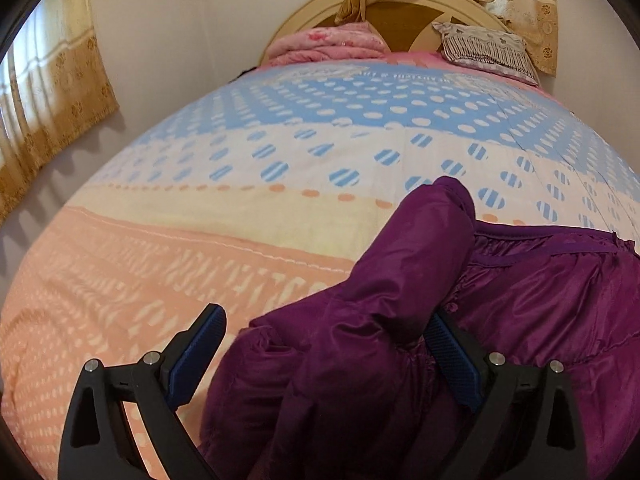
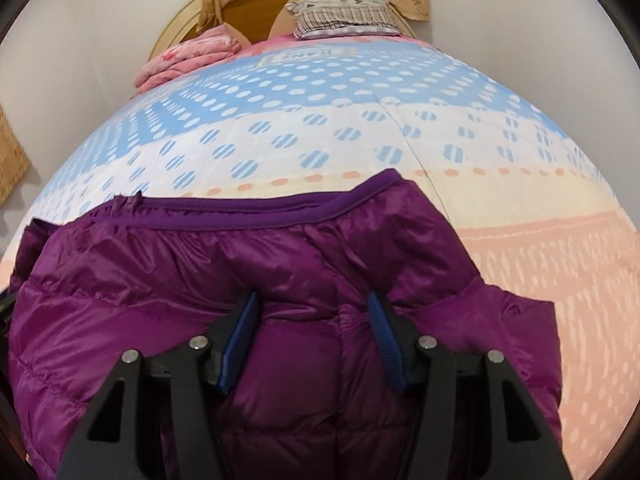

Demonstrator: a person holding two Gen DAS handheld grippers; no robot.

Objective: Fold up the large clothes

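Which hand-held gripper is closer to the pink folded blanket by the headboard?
Left, likely. The pink blanket lies ahead of the left hand-held gripper, but off to the left of the right hand-held gripper.

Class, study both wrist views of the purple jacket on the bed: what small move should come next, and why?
Probably close the left gripper on the sleeve: its fingers stand wide apart with that puffy fold between them, while the right gripper straddles the purple jacket body, also open.

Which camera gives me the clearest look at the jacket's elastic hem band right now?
The right wrist view. There the hem band runs almost unbroken across the purple jacket, ahead of the open right tool. The left wrist view catches only a short stretch of it at the right edge, past the raised sleeve between the open left tool's fingers.
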